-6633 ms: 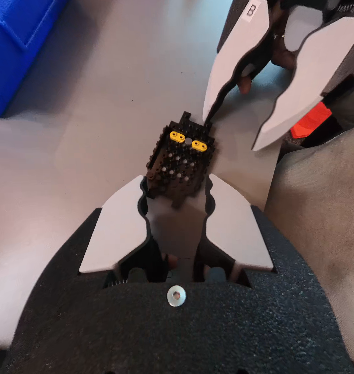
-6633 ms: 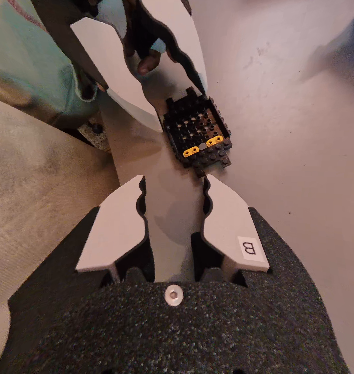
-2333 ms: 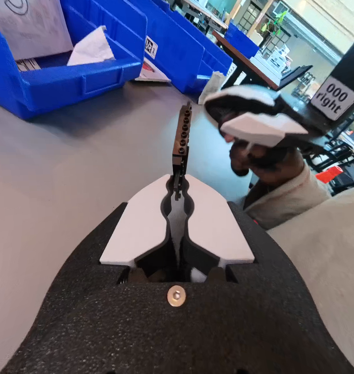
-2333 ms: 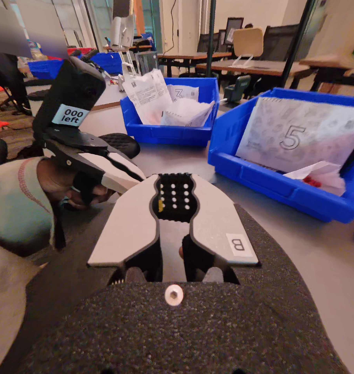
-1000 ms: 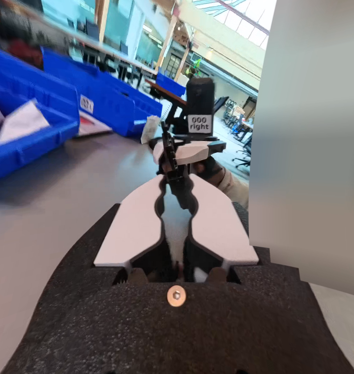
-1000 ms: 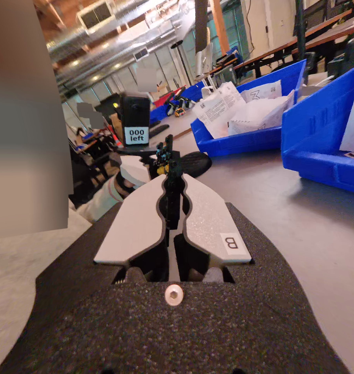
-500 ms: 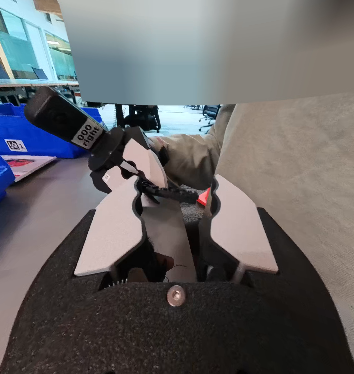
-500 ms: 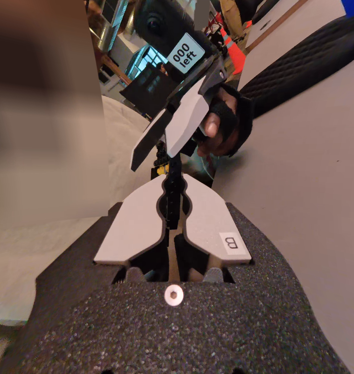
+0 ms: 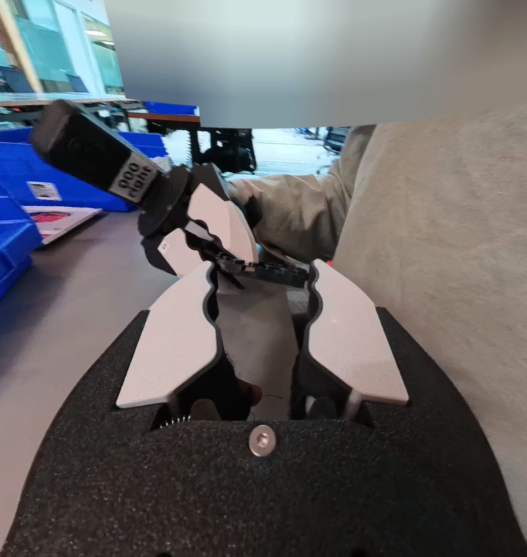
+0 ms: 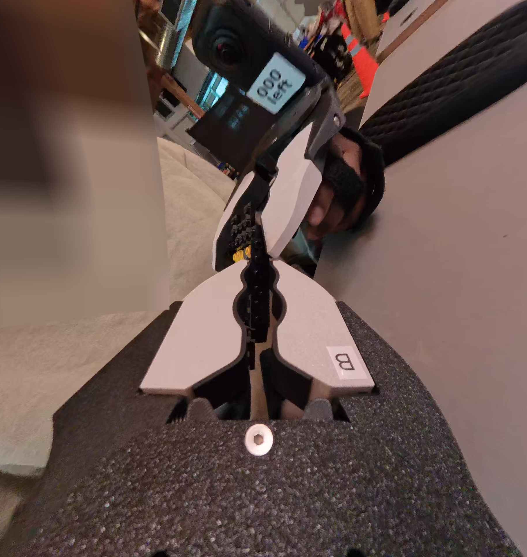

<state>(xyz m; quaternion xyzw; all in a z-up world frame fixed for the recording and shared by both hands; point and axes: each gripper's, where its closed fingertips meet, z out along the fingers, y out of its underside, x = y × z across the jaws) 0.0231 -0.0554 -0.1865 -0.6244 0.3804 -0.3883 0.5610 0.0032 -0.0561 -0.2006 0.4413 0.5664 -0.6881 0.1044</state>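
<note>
Black studded brick assembly (image 10: 257, 289), flat plate build with two small yellow pieces (image 10: 241, 254) near one end, held in the air above the grey table (image 9: 75, 301). Right gripper (image 10: 257, 268): fingers pinched on the assembly's edge, plate seen edge-on between them. Left gripper (image 9: 260, 265): fingers spread wide, the assembly's far end lying across the gap at their tips; contact with the pads cannot be told. The two grippers face each other. Blue bins (image 9: 11, 211) sit on the table beyond the assembly.
</note>
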